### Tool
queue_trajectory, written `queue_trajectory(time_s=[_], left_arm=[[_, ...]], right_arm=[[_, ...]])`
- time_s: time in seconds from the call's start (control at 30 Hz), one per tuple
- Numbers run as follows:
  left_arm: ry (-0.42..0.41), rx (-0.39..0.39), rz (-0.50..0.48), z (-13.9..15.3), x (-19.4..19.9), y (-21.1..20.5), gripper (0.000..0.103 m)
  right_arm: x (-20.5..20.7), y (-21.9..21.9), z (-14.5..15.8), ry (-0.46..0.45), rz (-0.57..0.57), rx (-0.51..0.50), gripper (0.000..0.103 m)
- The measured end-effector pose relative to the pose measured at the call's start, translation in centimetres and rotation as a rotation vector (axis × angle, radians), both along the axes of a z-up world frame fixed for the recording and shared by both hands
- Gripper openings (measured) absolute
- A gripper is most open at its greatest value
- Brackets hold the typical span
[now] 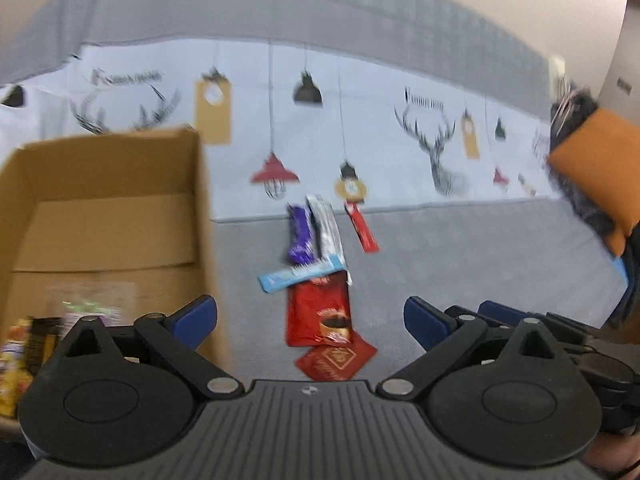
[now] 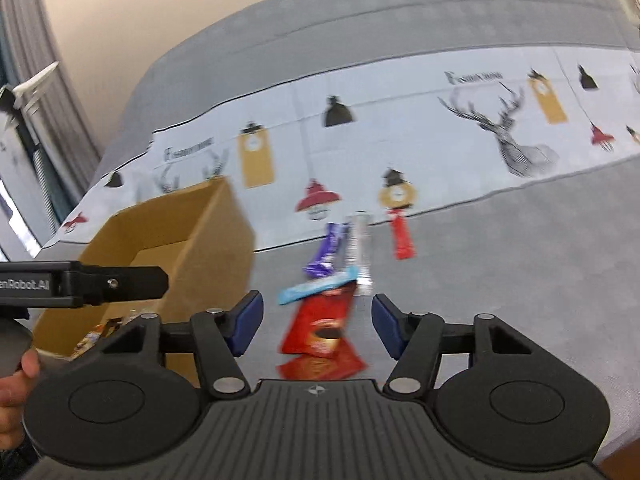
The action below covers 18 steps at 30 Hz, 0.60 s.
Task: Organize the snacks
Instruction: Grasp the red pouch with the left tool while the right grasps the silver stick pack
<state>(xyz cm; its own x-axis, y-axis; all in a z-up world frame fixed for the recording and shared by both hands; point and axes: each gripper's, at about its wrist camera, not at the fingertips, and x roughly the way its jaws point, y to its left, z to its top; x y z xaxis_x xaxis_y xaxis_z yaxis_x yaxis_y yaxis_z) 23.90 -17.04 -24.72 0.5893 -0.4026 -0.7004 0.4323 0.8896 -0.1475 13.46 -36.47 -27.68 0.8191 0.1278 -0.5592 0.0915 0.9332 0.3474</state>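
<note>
Fingers wide apart on left gripper (image 1: 310,320) and right gripper (image 2: 317,326), gripping nothing. Too blurry to read snack wrappers (image 1: 318,312); cardboard box (image 1: 104,216) contents mostly hidden.

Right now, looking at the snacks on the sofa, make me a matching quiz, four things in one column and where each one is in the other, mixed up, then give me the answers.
Things:
1. cardboard box
2. light blue wrapper
3. slim red stick pack
4. large red coffee packet

Places:
A. off alone to the right of the other packets
B. lying crosswise over the top edge of the large red coffee packet
C. left of the pile, with snacks already inside
D. nearest the open right gripper, between its fingers in its own view

Pairs: 1-C, 2-B, 3-A, 4-D
</note>
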Motion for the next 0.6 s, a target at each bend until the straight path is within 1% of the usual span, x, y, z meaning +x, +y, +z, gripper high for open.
queue_trajectory(time_s=[0.07, 0.1, 0.17, 0.2, 0.23, 0.3, 0.33, 0.43, 0.47, 0.5, 0.53, 0.57, 0.6], left_arm=[[0.041, 0.025, -0.001, -1.7, 1.2, -1.9, 0.1], [0.049, 0.053, 0.002, -2.6, 1.9, -3.2, 0.1], [0.039, 0.103, -0.018, -3.9, 2.8, -5.1, 0.1], [0.018, 0.114, -0.029, -4.5, 3.5, -6.1, 0.1], [0.023, 0.134, -0.03, -5.2, 4.3, -7.0, 0.1], [0.062, 0.166, -0.03, -7.2, 6.3, -9.0, 0.1], [0.096, 0.176, -0.022, -8.4, 7.4, -9.8, 0.1], [0.198, 0.211, 0.022, -12.2, 10.5, -11.0, 0.1], [0.233, 0.234, 0.044, -13.5, 11.5, -11.1, 0.098], [0.253, 0.244, 0.058, -14.6, 12.3, -11.1, 0.1], [0.195, 0.24, 0.065, -14.6, 12.5, -11.1, 0.094], [0.166, 0.242, 0.059, -14.5, 12.7, -11.1, 0.082], [0.163, 0.222, 0.065, -14.2, 13.2, -10.9, 0.073]], right_arm=[[0.3, -1.8, -1.6, 0.007, -0.011, 0.011, 0.058], [0.6, -2.6, -2.5, 0.009, -0.012, 0.017, 0.055], [1.6, -4.0, -4.5, 0.015, 0.001, 0.027, 0.05], [2.3, -4.6, -5.3, 0.035, 0.002, 0.028, 0.042], [3.5, -5.5, -6.1, 0.065, -0.01, 0.036, 0.036], [5.3, -6.9, -6.9, 0.053, -0.017, 0.093, 0.035], [6.0, -7.5, -7.2, 0.049, -0.016, 0.112, 0.035], [8.2, -8.4, -8.1, 0.076, -0.014, 0.105, 0.034], [8.7, -8.6, -8.3, 0.086, -0.01, 0.116, 0.034], [9.1, -8.7, -8.6, 0.096, -0.006, 0.13, 0.035], [9.7, -8.7, -9.0, 0.108, 0.0, 0.143, 0.035], [10.2, -8.6, -9.3, 0.122, 0.008, 0.148, 0.035], [10.7, -8.4, -9.6, 0.136, 0.013, 0.149, 0.035]])
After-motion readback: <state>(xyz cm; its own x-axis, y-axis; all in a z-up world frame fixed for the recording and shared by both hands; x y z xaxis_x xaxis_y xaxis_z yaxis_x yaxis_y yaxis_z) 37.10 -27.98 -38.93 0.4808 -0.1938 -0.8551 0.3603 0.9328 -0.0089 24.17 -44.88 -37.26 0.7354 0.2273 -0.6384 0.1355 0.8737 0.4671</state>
